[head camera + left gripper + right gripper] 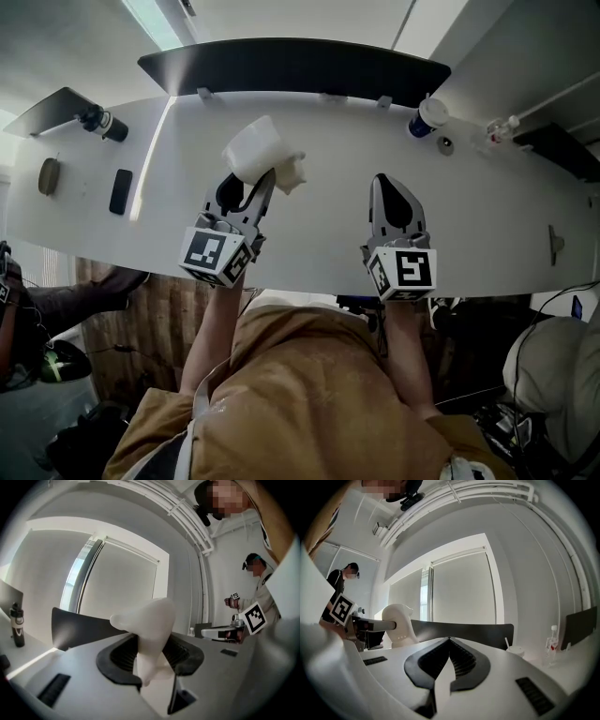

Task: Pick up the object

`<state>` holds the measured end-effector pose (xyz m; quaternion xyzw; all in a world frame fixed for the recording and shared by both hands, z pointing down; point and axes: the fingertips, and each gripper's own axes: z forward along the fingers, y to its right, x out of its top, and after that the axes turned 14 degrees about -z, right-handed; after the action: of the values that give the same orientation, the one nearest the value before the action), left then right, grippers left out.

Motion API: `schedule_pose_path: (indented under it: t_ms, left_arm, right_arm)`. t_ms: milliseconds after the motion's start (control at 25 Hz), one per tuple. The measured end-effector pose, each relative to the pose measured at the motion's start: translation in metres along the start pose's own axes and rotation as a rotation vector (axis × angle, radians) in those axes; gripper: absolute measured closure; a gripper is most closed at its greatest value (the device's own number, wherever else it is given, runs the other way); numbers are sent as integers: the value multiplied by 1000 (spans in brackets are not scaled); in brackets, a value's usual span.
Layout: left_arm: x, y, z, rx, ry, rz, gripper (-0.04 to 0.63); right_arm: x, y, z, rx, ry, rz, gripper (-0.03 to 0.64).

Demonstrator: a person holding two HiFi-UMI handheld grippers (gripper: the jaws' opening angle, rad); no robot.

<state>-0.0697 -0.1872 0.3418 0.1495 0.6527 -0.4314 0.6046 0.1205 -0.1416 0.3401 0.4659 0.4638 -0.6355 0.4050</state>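
Observation:
A white, lumpy plastic object (262, 152) with a rounded body and a side nub is lifted above the white table (487, 216). My left gripper (260, 180) is shut on its lower part. In the left gripper view the object (151, 623) stands pinched between the two black ribbed pads (123, 656), and its underside is hidden. The right gripper view shows the object (400, 623) off to the left. My right gripper (381, 180) hovers over the table to the right of the object, apart from it. It (450, 641) is shut, the pads meeting at the tips with nothing between them.
On the table's far side stand a lidded cup with a straw (427, 117), a small bottle (502, 128) and a dark divider panel (300, 64). At the left lie a black phone (120, 191), a black bottle (101, 122) and a laptop (52, 108). Another person (260, 590) stands beyond.

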Motion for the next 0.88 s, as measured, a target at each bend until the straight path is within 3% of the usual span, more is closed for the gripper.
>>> schedule_pose_path:
  t_ms: [160,320,520,880]
  left_arm:
    - [17,5,1,35,11,67,431]
    - [29,2,-5,66,80,73,431]
    - [35,2,-8,69,91,100,431]
    - [49,12,-12,102,128,126,431]
  right_arm:
    - [3,10,-1,-32,11,12,609]
    - [12,20,-4,-74,42,5,609]
    - [37,25,-10,-84,115,-28,609]
    - [53,29,-18,-109,153,-58,609]
